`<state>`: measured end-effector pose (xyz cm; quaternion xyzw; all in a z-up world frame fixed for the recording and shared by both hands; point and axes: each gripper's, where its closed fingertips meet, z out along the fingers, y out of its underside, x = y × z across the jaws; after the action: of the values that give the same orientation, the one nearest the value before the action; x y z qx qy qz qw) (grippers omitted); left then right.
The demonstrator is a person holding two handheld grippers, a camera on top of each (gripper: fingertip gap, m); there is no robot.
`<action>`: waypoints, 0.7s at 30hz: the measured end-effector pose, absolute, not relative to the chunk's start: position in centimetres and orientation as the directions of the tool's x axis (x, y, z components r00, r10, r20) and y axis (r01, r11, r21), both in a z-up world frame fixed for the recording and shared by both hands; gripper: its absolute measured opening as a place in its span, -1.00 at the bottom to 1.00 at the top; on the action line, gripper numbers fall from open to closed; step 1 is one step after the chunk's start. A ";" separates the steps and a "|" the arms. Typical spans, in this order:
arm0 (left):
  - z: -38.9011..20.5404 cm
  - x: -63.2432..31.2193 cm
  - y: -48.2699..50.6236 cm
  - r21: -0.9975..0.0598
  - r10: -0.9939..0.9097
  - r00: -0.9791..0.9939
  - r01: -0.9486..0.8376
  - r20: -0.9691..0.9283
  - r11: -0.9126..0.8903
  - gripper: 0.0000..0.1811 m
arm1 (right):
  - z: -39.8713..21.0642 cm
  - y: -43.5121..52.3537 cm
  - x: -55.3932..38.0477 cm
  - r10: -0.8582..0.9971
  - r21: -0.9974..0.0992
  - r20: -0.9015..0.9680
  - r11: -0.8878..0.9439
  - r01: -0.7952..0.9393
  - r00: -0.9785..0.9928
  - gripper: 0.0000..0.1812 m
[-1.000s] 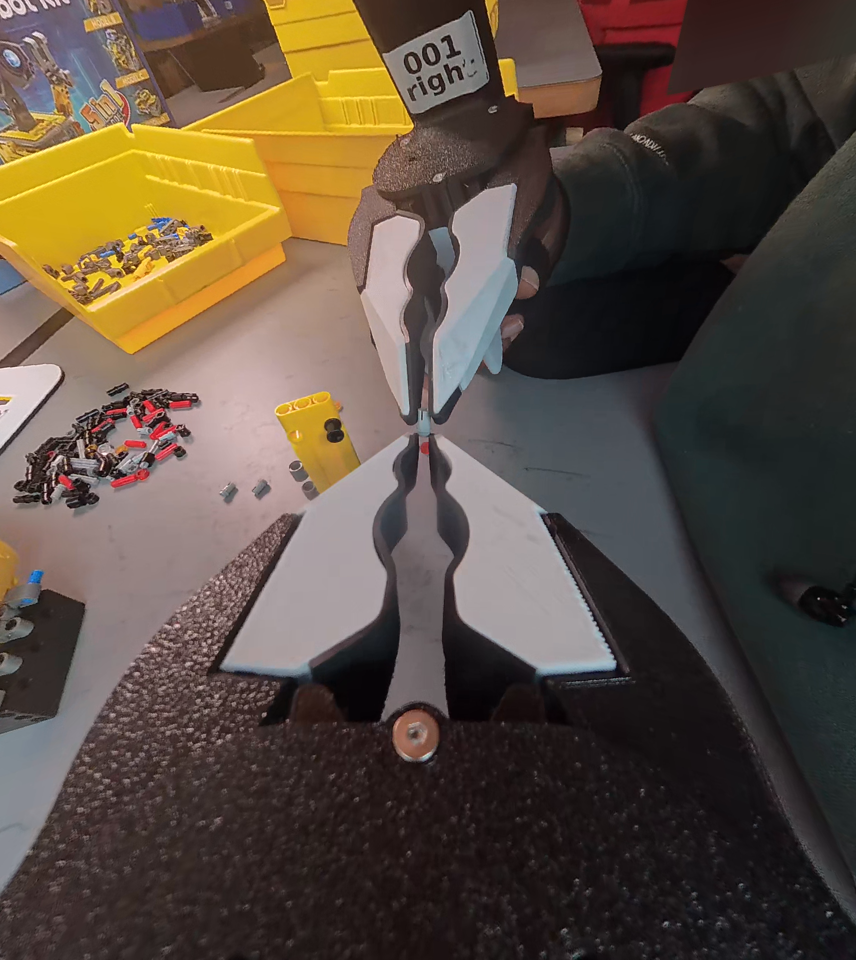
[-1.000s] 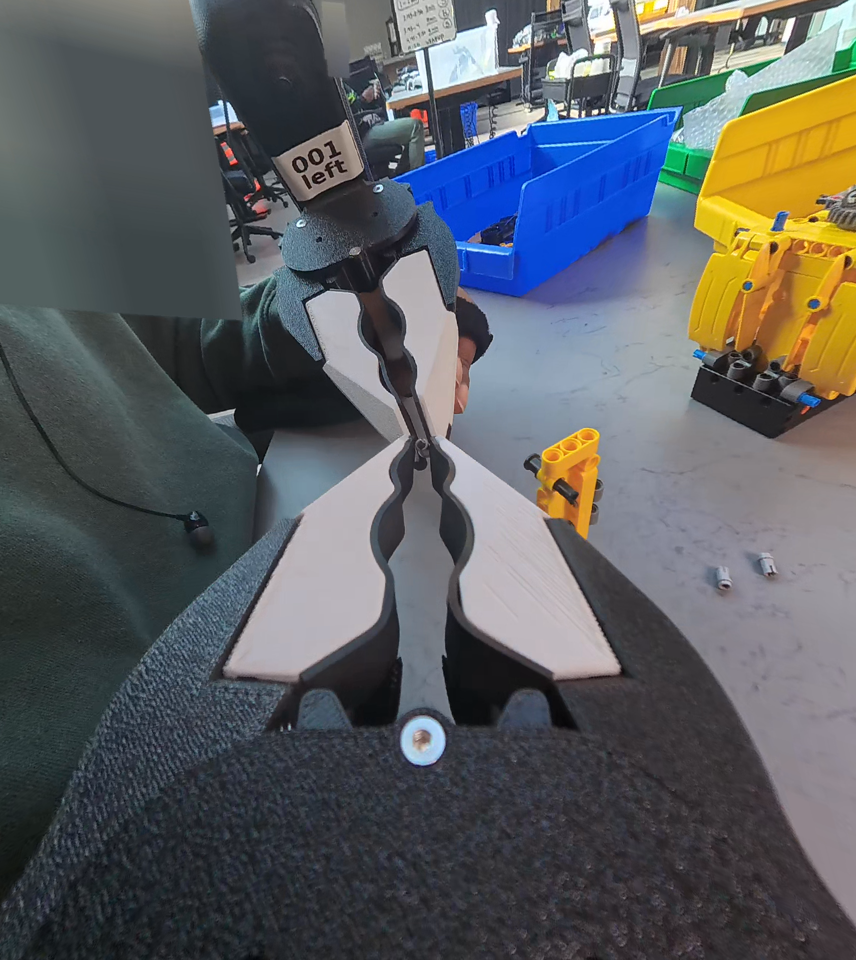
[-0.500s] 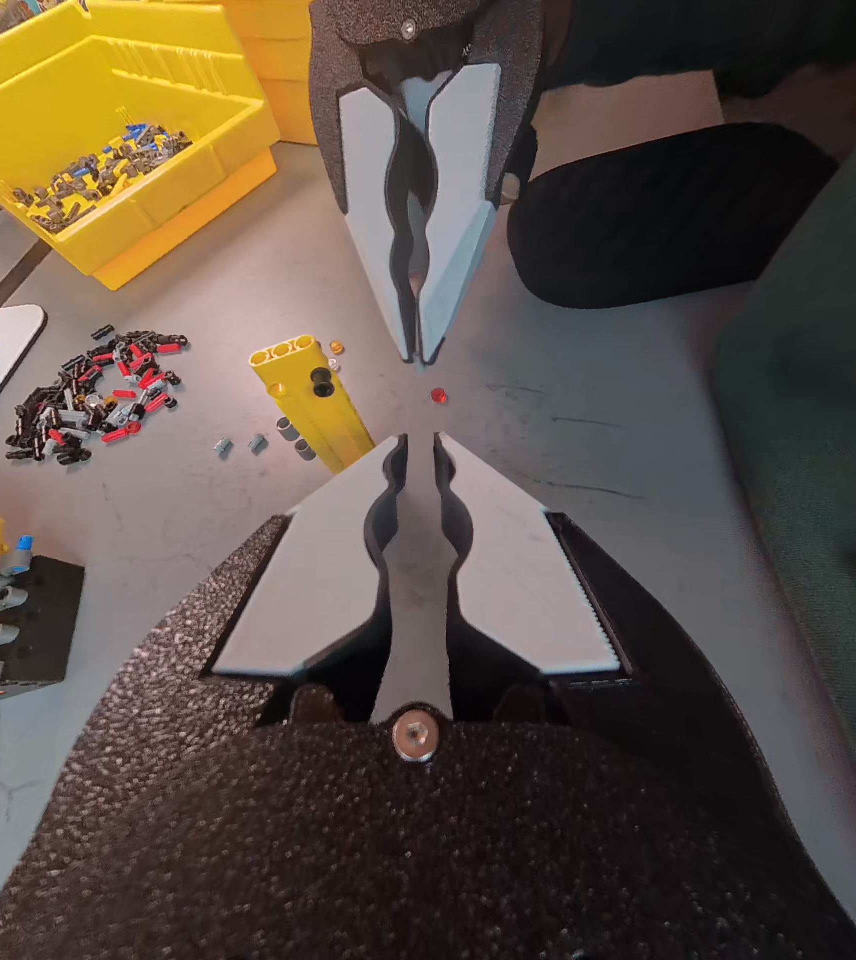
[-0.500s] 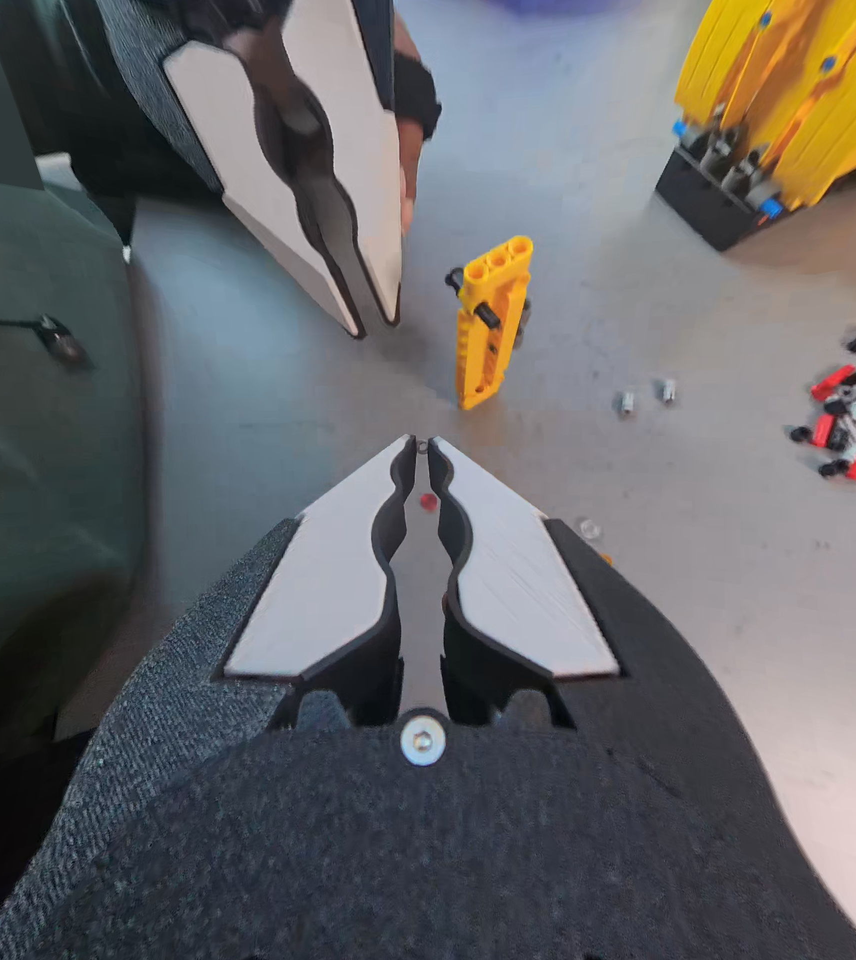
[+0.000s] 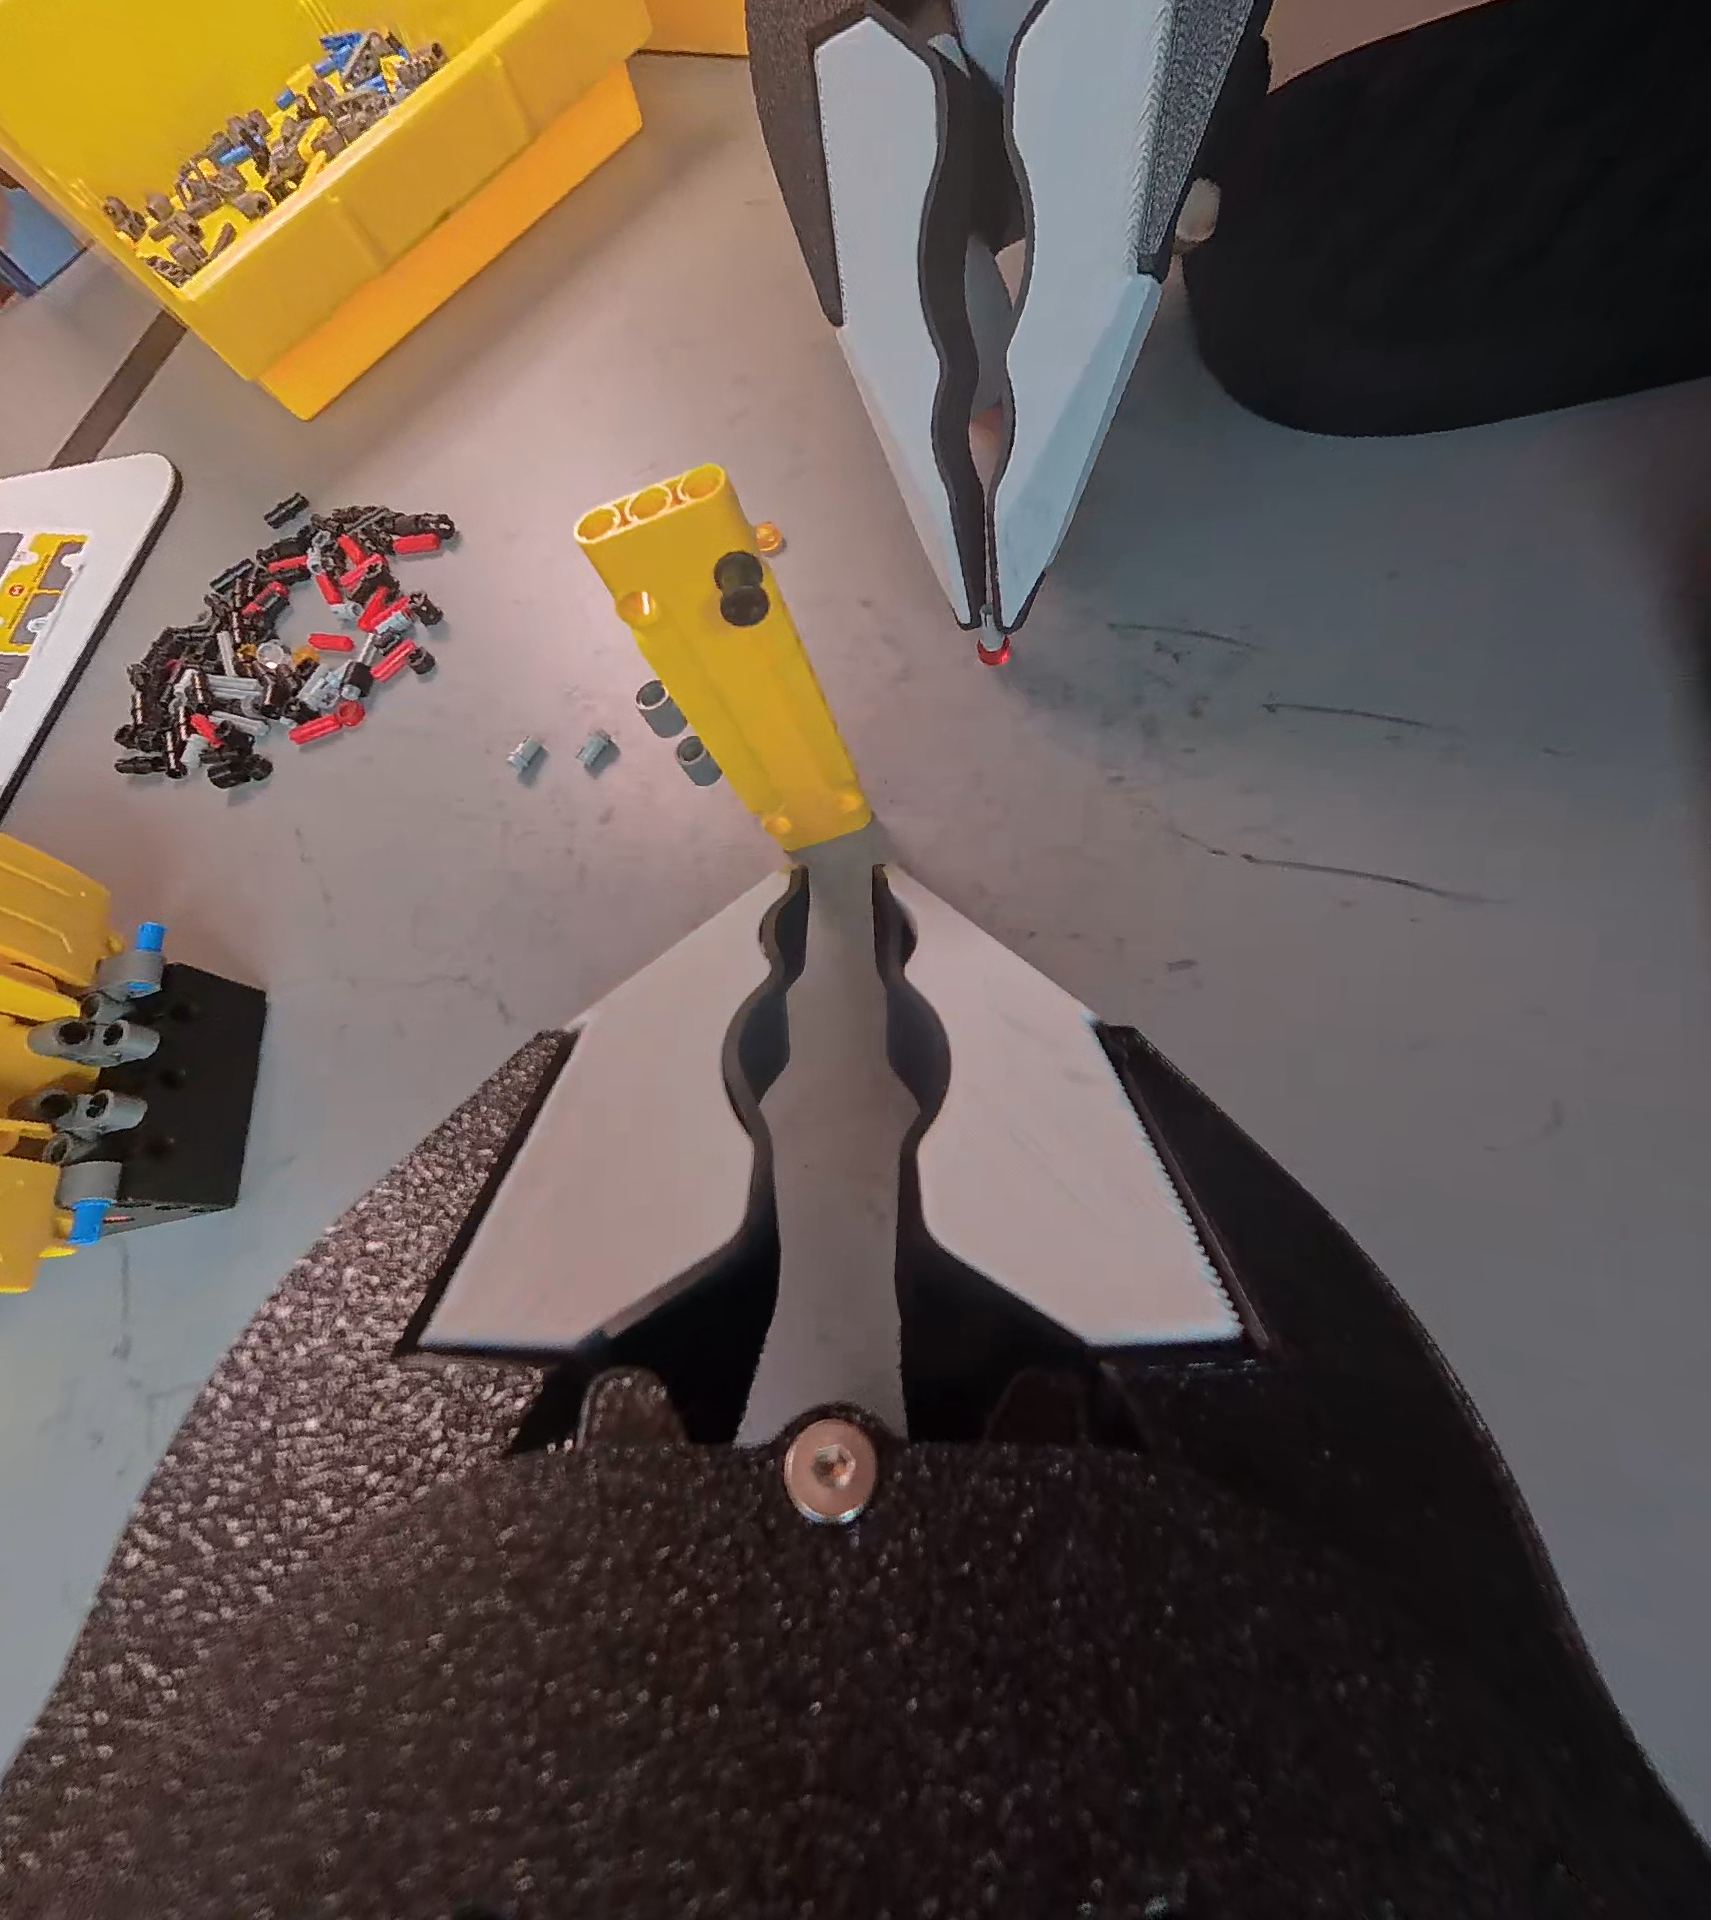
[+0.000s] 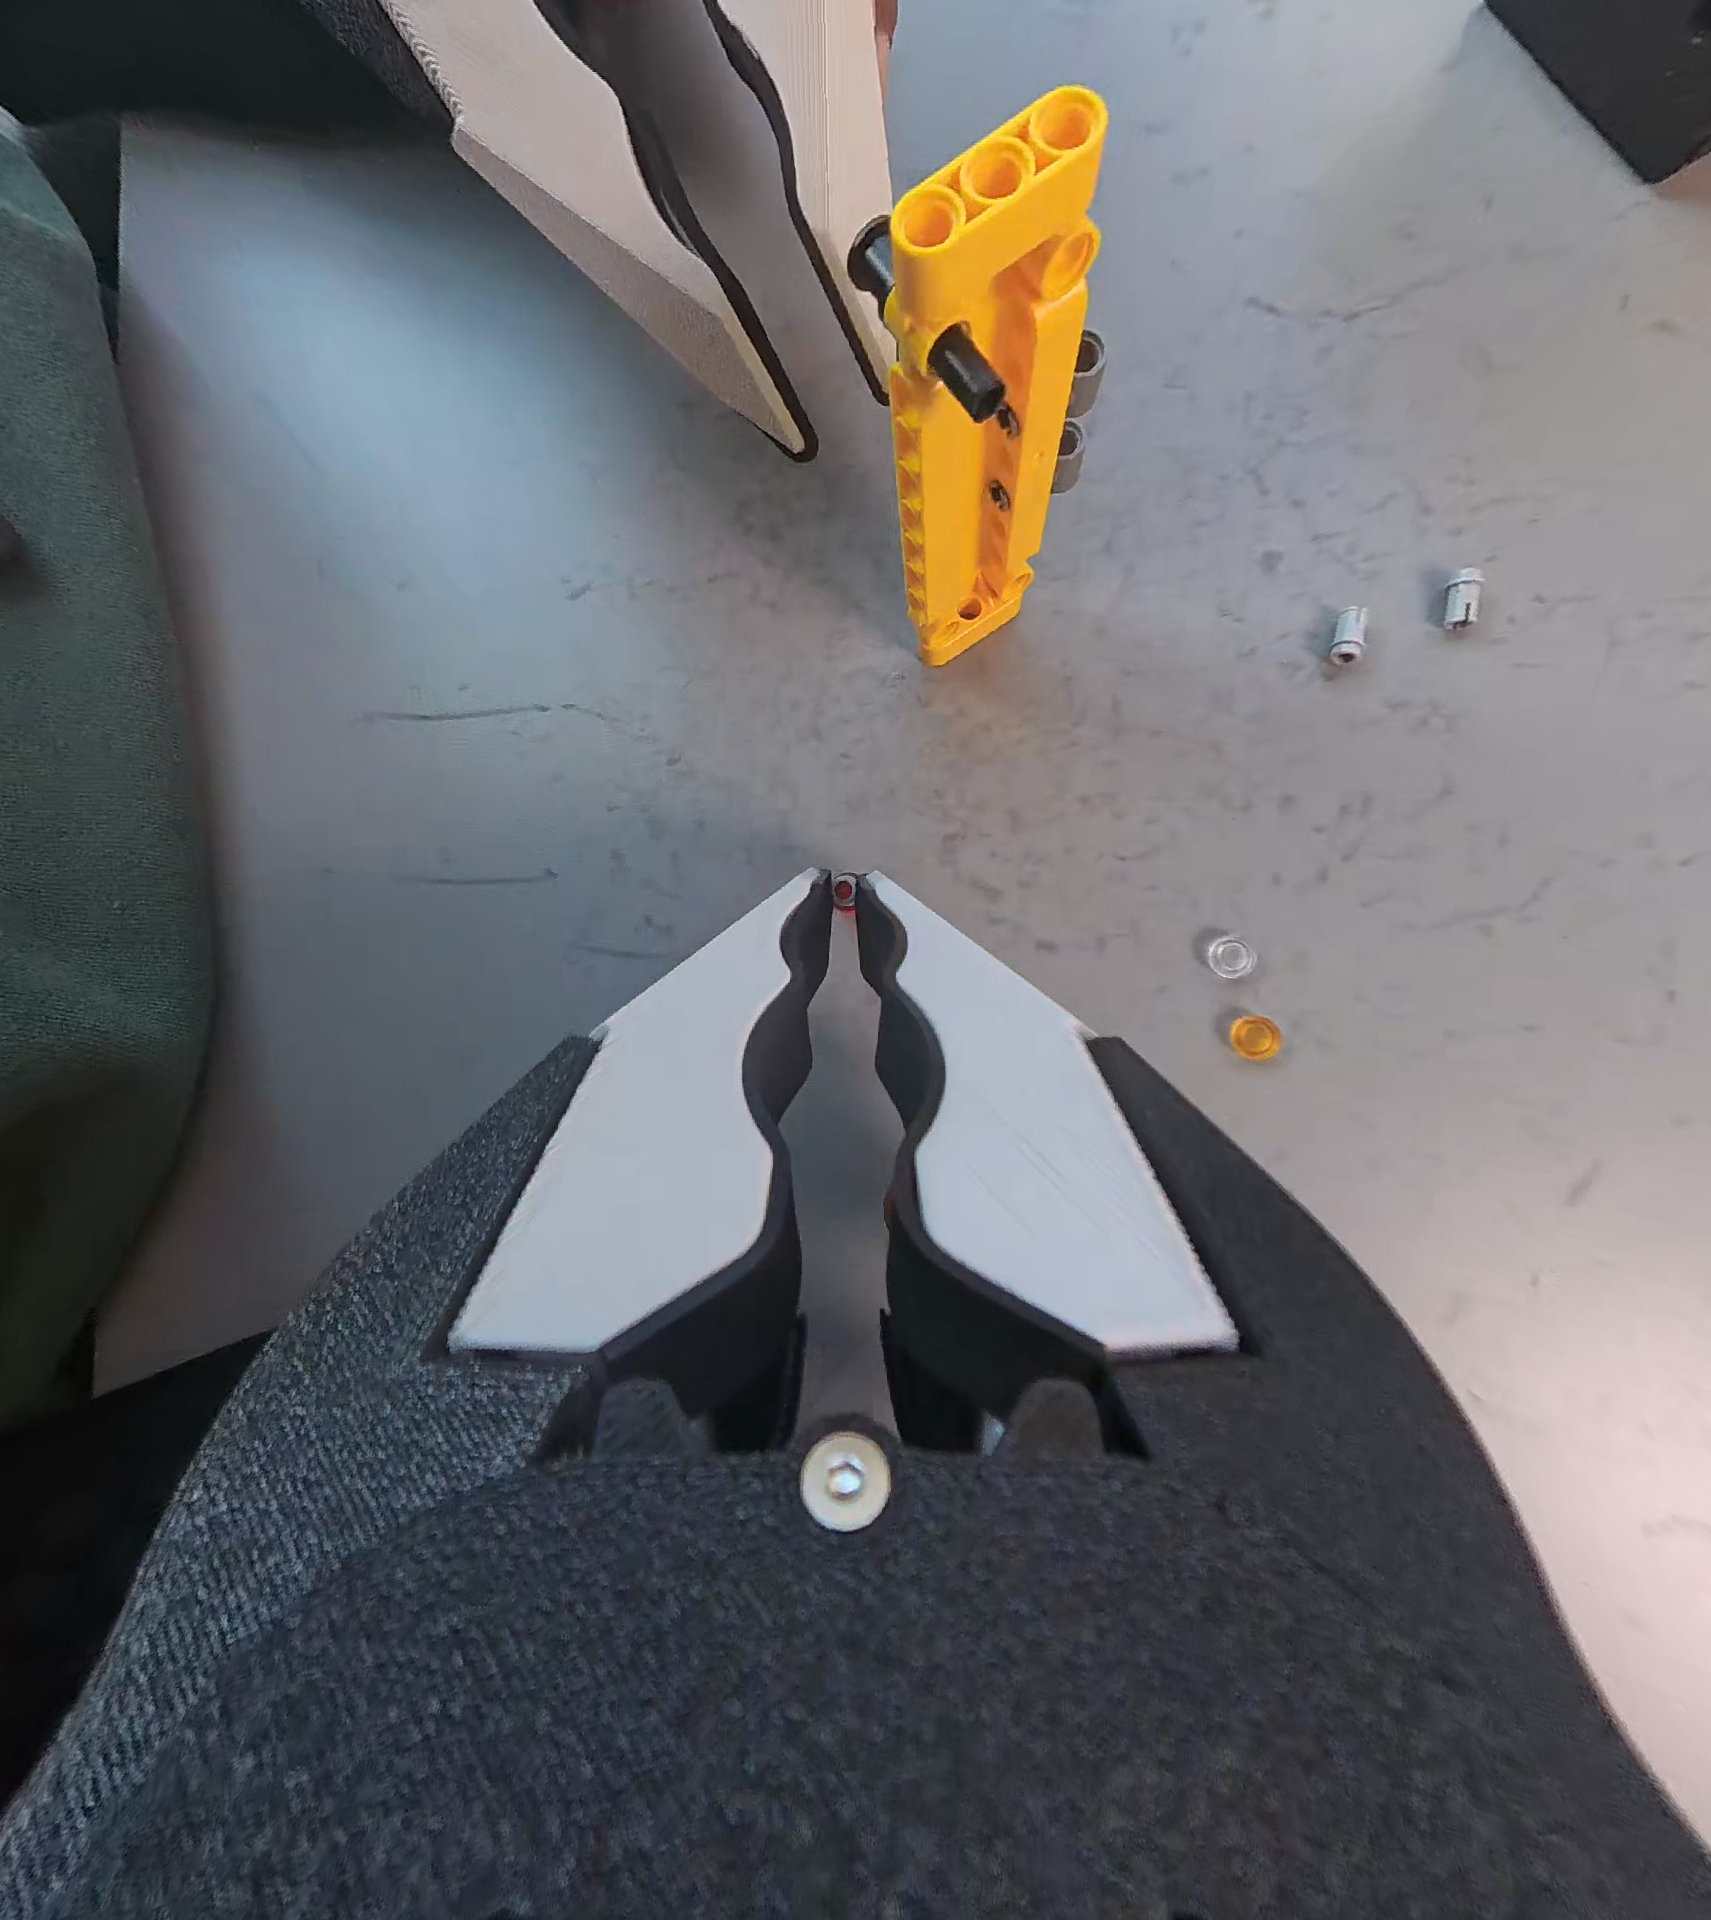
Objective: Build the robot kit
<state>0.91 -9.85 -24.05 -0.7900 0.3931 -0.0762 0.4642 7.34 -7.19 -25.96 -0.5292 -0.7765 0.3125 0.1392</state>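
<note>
The right tongs (image 6: 843,883) pinch a small grey pin with a red round stud (image 5: 992,651) on its tip, held tip-down just over the desk (image 5: 1350,831). The left tongs (image 5: 838,878), slightly parted and empty, sit just beside the yellow beam's (image 5: 726,665) foot. Only the right wrist view shows the clear stud (image 6: 1230,955) and orange stud (image 6: 1254,1037); only the left shows the yellow bin (image 5: 394,239) and pin pile (image 5: 279,644)

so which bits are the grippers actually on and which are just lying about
In hand or nearest: right gripper shut on red-tipped pin; left gripper open by yellow beam.
Lying about: pin pile, yellow bin, booklet, orange stud.
</note>
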 end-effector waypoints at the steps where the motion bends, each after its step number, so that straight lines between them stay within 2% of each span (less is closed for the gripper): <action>1: -24.1 0.9 -9.9 -0.792 -0.693 0.678 -0.552 -0.245 -0.260 -0.87 | -26.0 -7.2 7.3 0.908 -0.627 -0.115 0.248 0.739 -0.403 -0.96; 5: -24.1 0.9 -9.9 -0.794 -0.693 0.679 -0.549 -0.243 -0.260 -0.88 | -26.0 -7.2 7.2 0.900 -0.586 -0.090 0.299 0.753 -0.426 -0.96; 11: -24.0 1.0 -9.9 -0.796 -0.695 0.677 -0.549 -0.244 -0.255 -0.88 | -26.2 -7.2 6.9 0.857 -0.454 -0.015 0.453 0.767 -0.515 -0.96; 21: -23.9 1.9 -10.7 -0.799 -0.733 0.635 -0.560 -0.245 -0.218 -0.87 | -26.1 -7.8 6.8 0.770 -0.308 0.013 0.610 0.730 -0.637 -0.96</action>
<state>1.85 -10.73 -23.93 -0.7747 0.4171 -0.0926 0.4660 6.81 -7.79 -26.13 -0.4196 -0.8942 0.1382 0.0722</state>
